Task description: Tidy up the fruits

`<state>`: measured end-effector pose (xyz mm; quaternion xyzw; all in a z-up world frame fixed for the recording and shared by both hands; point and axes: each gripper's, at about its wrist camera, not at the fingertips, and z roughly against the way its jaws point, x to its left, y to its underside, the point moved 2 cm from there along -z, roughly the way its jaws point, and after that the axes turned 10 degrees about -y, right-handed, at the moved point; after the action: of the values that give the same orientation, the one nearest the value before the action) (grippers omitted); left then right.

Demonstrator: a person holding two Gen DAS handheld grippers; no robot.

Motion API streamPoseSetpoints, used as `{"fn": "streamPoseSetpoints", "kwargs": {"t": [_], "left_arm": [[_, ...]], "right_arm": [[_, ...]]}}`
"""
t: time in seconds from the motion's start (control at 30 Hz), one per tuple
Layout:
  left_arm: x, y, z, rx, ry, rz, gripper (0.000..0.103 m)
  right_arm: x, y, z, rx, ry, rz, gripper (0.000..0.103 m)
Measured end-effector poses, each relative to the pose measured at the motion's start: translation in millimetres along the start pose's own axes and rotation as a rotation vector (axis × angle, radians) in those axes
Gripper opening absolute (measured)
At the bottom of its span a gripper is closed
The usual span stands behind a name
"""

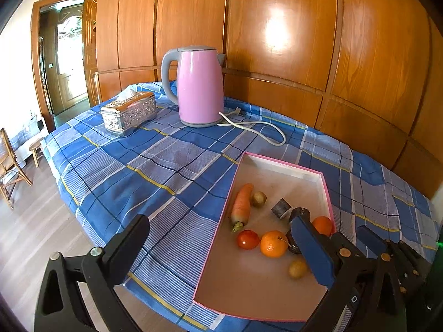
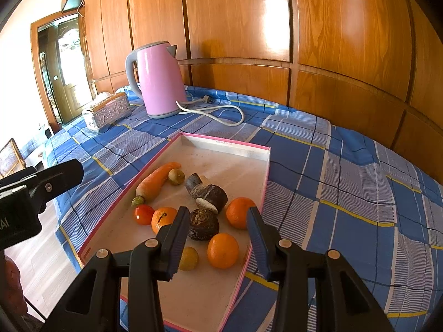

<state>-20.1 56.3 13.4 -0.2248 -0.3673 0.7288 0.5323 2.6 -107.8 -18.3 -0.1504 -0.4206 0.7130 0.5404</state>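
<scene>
A shallow pink-rimmed tray (image 1: 279,167) (image 2: 224,148) lies on the blue checked tablecloth. It holds a carrot (image 1: 242,204) (image 2: 157,181), a tomato (image 1: 247,239) (image 2: 144,214), three oranges (image 2: 223,250), two small greenish fruits (image 2: 176,176) and dark brown root pieces (image 2: 211,197). My left gripper (image 1: 221,249) hangs wide open over the tray's near left rim, touching nothing. My right gripper (image 2: 217,238) stands open above the near end of the tray. A dark brown piece (image 2: 203,224) and one orange lie below its gap, untouched by the pads.
A pink kettle (image 1: 198,85) with a white cord (image 1: 257,126) and a silver tissue box (image 1: 128,112) stand at the table's far left. Wood panelling backs the table. The table edge drops to floor on the left, by a chair (image 1: 8,163).
</scene>
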Motion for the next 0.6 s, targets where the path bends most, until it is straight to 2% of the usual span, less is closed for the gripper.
{"fn": "streamPoseSetpoints", "kwargs": {"t": [0.6], "left_arm": [[-2.1, -0.2, -7.3, 0.022, 0.02, -0.018, 0.103]], "right_arm": [[-3.3, 2.7, -4.5, 0.01, 0.001, -0.01, 0.043]]}}
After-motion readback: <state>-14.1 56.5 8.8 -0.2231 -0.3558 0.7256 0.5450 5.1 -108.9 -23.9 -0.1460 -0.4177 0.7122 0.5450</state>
